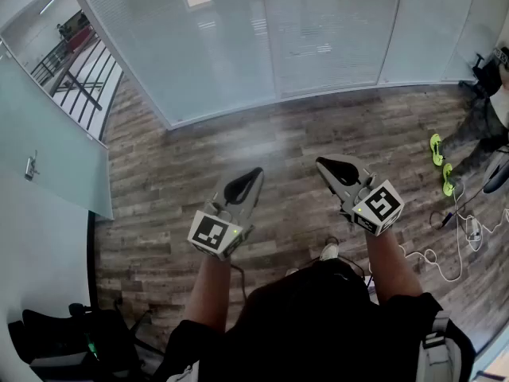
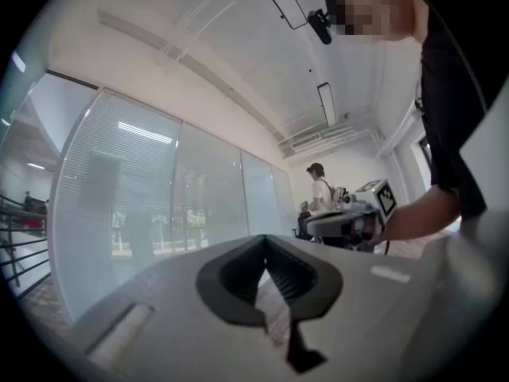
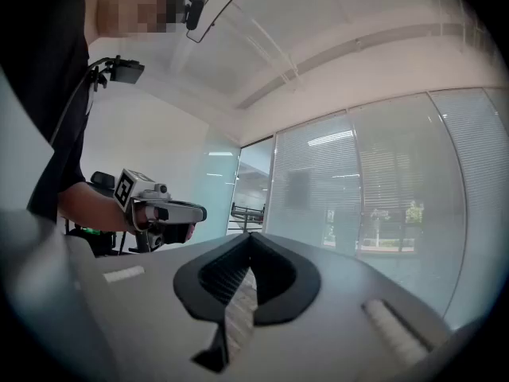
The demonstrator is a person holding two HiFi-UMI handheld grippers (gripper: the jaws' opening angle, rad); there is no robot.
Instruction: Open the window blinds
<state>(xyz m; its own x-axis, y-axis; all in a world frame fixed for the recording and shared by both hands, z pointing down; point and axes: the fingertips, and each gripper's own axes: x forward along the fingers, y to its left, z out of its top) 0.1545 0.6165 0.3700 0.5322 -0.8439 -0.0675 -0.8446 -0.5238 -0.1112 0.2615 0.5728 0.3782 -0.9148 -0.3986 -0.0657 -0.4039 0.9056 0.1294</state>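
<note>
The left gripper (image 1: pixel 255 171) and the right gripper (image 1: pixel 320 163) are held level, side by side but apart, above the wooden floor (image 1: pixel 199 157), and both are pointed toward the glass wall (image 1: pixel 223 70). In each gripper view the jaws are seen pressed together at the tips, with nothing caught between them. The blinds (image 1: pixel 334 30) are found ahead, well apart from both grippers, hung across the panels of that wall. Their slats are turned shut, so only dim shapes are let through. A frosted door (image 1: pixel 56 157) is seen at the left. White cables (image 1: pixel 445 261) are strewn on the floor at the right, and a second person's yellow-green shoes (image 1: pixel 437 151) are glimpsed near them.
</note>
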